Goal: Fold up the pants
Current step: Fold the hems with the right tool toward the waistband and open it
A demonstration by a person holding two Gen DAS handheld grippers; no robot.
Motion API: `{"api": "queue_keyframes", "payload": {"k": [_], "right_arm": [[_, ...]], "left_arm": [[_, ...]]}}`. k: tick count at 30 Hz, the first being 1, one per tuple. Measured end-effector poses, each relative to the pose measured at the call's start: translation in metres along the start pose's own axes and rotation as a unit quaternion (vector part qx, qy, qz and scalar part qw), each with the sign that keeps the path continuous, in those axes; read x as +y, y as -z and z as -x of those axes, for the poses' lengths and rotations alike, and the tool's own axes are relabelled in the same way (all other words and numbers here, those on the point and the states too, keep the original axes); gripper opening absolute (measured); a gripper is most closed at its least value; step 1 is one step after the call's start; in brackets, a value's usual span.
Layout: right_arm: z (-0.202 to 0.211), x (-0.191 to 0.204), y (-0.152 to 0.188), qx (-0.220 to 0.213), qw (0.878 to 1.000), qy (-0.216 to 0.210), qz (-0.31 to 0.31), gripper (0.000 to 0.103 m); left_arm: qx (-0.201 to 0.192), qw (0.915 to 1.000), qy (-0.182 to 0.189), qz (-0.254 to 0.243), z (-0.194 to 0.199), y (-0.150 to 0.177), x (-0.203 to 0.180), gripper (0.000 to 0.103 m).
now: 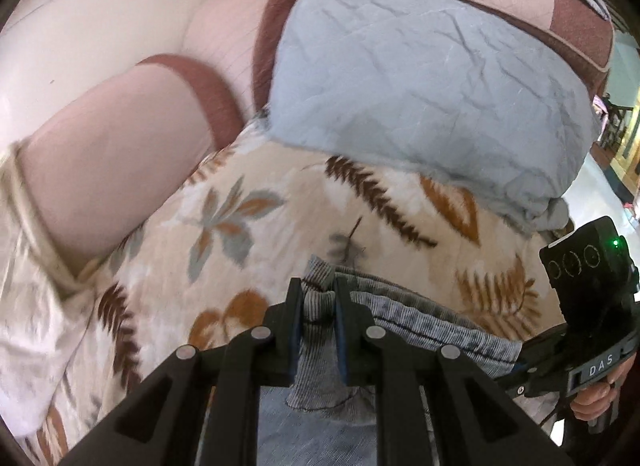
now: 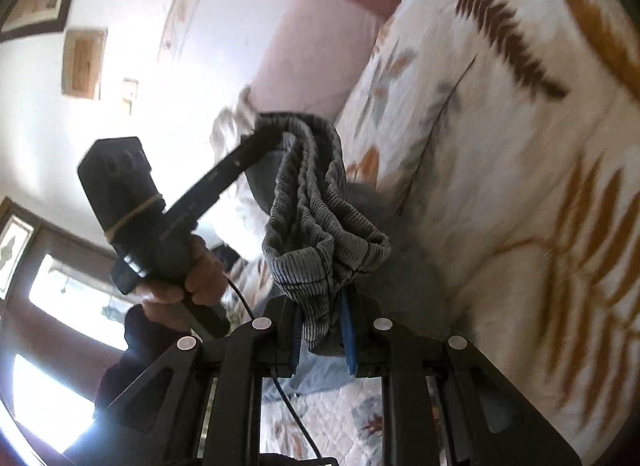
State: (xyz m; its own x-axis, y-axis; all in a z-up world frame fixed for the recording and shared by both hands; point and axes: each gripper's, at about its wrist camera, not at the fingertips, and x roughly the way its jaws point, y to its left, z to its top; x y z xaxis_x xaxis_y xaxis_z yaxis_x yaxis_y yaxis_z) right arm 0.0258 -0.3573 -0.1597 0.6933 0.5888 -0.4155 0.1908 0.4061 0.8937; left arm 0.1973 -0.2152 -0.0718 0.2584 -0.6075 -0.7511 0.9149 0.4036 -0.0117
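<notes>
The pants (image 1: 404, 310) are grey ribbed fabric with an elastic waistband, held up above a leaf-patterned bed cover (image 1: 248, 201). My left gripper (image 1: 318, 294) is shut on a bunched end of the waistband. My right gripper (image 2: 320, 318) is shut on the other end of the pants (image 2: 320, 221), whose waistband hangs in folds between the two grippers. The right gripper's body (image 1: 584, 306) shows at the right edge of the left wrist view; the left gripper's body (image 2: 132, 193) shows at left in the right wrist view, its fingers at the band's far end.
A light blue pillow (image 1: 420, 85) lies at the head of the bed against a pink and maroon headboard (image 1: 180, 77). The leaf-patterned cover (image 2: 520, 145) spreads below and to the right. White walls, picture frames (image 2: 82, 63) and a bright window (image 2: 72, 298) stand beyond.
</notes>
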Motion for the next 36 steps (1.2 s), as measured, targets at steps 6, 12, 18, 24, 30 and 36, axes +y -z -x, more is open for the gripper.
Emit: {"api": "queue_keyframes", "payload": {"k": [6,12,18,24,30,36], "right_arm": [[-0.047,0.005,0.020,0.045,0.999,0.023,0.000,0.016],[-0.083,0.012,0.038,0.106,0.994,0.036,0.017,0.038],[-0.100,0.022,0.037,0.180,0.983,-0.008,0.023,0.056],[-0.059,0.016,-0.003,0.064,0.998,-0.014,0.011,0.057],[-0.023,-0.014,-0.026,-0.016,0.999,0.024,-0.040,0.057],[-0.019,-0.017,-0.028,-0.024,0.998,0.024,-0.048,0.057]], "left_arm": [[0.005,0.9986,-0.025,0.047,0.002,0.039,0.029,0.020],[-0.005,0.9913,-0.072,0.110,0.024,0.076,0.068,0.023],[-0.031,0.9759,-0.097,0.193,0.073,0.110,0.098,0.023],[-0.045,0.9744,-0.059,0.212,0.092,0.119,0.060,0.023],[-0.015,0.9690,-0.056,0.240,0.064,0.124,0.008,0.023],[0.025,0.9690,-0.070,0.235,0.037,0.141,-0.016,0.023]]}}
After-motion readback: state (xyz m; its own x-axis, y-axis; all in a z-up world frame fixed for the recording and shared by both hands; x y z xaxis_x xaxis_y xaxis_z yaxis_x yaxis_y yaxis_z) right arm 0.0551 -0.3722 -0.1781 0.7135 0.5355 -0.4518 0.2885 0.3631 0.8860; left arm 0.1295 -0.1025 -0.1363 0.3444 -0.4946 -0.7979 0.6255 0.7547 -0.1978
